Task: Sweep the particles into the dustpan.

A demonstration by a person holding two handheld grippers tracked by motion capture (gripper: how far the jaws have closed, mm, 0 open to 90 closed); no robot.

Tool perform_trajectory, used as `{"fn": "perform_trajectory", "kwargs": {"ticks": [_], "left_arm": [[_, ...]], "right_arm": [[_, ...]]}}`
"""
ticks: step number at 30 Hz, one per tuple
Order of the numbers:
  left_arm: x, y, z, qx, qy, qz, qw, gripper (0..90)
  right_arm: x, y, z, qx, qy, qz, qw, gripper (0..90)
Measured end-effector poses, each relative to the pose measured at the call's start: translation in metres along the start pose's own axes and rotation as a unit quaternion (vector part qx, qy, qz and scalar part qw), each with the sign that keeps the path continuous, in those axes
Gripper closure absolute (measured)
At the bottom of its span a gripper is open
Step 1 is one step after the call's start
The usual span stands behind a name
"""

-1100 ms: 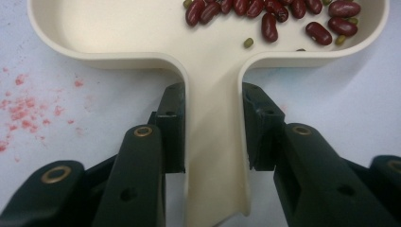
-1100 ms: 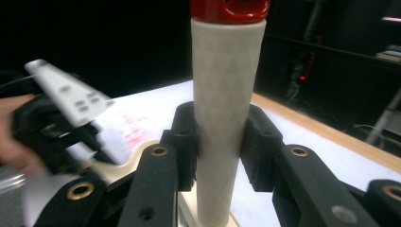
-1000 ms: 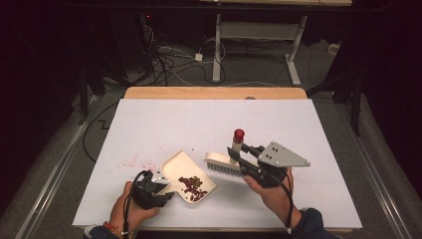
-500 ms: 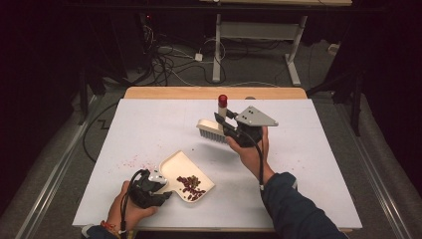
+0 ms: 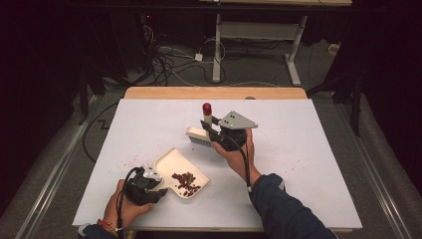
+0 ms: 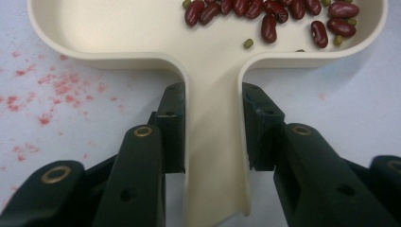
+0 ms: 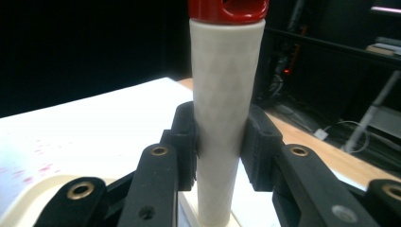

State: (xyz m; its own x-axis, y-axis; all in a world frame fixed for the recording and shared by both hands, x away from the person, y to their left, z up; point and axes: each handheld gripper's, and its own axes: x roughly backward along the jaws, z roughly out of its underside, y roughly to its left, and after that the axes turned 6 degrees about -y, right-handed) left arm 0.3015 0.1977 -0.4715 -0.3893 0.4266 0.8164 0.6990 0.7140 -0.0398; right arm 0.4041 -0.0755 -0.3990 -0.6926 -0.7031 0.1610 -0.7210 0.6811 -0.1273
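A cream dustpan (image 5: pixel 169 167) lies on the white table near the front left, with several red beans (image 5: pixel 186 181) (image 6: pixel 265 14) and a few small green ones in its tray. My left gripper (image 5: pixel 161 183) (image 6: pixel 213 123) is shut on the dustpan's handle (image 6: pixel 215 142). A cream hand brush (image 5: pixel 198 134) with a red-tipped handle (image 5: pixel 207 113) (image 7: pixel 227 94) is held above the table's middle, bristles down. My right gripper (image 5: pixel 211 130) (image 7: pixel 220 142) is shut on that handle, which stands upright between the jaws.
Faint red specks (image 5: pixel 134 160) (image 6: pixel 56 87) mark the table left of the dustpan. A wooden strip (image 5: pixel 214 93) runs along the table's far edge. Beyond it are cables (image 5: pixel 169 64) on the floor and a white desk frame (image 5: pixel 259 35).
My right gripper has carried the brush from beside the dustpan up and away toward the table's middle, then slightly back and down. The left gripper and dustpan have shifted a little.
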Motion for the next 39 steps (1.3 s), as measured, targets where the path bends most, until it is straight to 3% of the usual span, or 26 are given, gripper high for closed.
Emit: {"fn": "perform_trajectory", "kwargs": {"ticks": [7, 13, 16, 20, 24, 26, 28, 31, 34, 39], "left_arm": [[0.000, 0.001, 0.000, 0.004, 0.000, -0.004, 1.0000, 63.3], [0.000, 0.002, -0.001, 0.005, 0.001, -0.006, 1.0000, 63.2], [0.000, 0.002, -0.001, 0.006, 0.001, -0.006, 1.0000, 63.3], [0.000, 0.002, -0.001, 0.005, 0.002, -0.007, 1.0000, 63.3], [0.000, 0.004, 0.000, 0.010, 0.002, -0.004, 0.9999, 63.3], [0.000, 0.005, 0.000, 0.012, 0.000, -0.005, 0.9999, 63.3], [0.000, 0.006, 0.000, 0.014, 0.000, -0.004, 0.9999, 63.3], [0.000, 0.006, 0.001, 0.014, -0.001, -0.005, 0.9999, 63.2], [0.001, 0.007, 0.002, 0.016, -0.003, -0.005, 0.9999, 63.2], [0.001, 0.006, 0.002, 0.014, -0.001, -0.009, 0.9999, 63.2]], "right_arm": [[0.032, 0.022, 0.007, -0.015, -0.008, -0.044, 0.9989, 69.3], [0.058, 0.036, -0.001, -0.022, -0.025, -0.082, 0.9960, 69.6], [0.071, 0.036, -0.005, -0.017, -0.039, -0.071, 0.9966, 69.6], [0.079, 0.026, -0.008, 0.001, -0.055, -0.018, 0.9983, 69.6], [0.073, 0.017, -0.001, -0.003, -0.059, 0.011, 0.9982, 69.6], [0.063, 0.016, 0.003, 0.011, -0.054, 0.022, 0.9982, 69.6], [0.054, 0.016, 0.008, 0.004, -0.051, 0.027, 0.9983, 69.6], [0.043, 0.017, 0.016, -0.019, -0.050, 0.013, 0.9985, 69.6], [0.042, 0.027, 0.016, -0.008, -0.049, -0.009, 0.9987, 69.5], [0.040, 0.040, 0.016, -0.013, -0.046, -0.035, 0.9983, 69.0]]}}
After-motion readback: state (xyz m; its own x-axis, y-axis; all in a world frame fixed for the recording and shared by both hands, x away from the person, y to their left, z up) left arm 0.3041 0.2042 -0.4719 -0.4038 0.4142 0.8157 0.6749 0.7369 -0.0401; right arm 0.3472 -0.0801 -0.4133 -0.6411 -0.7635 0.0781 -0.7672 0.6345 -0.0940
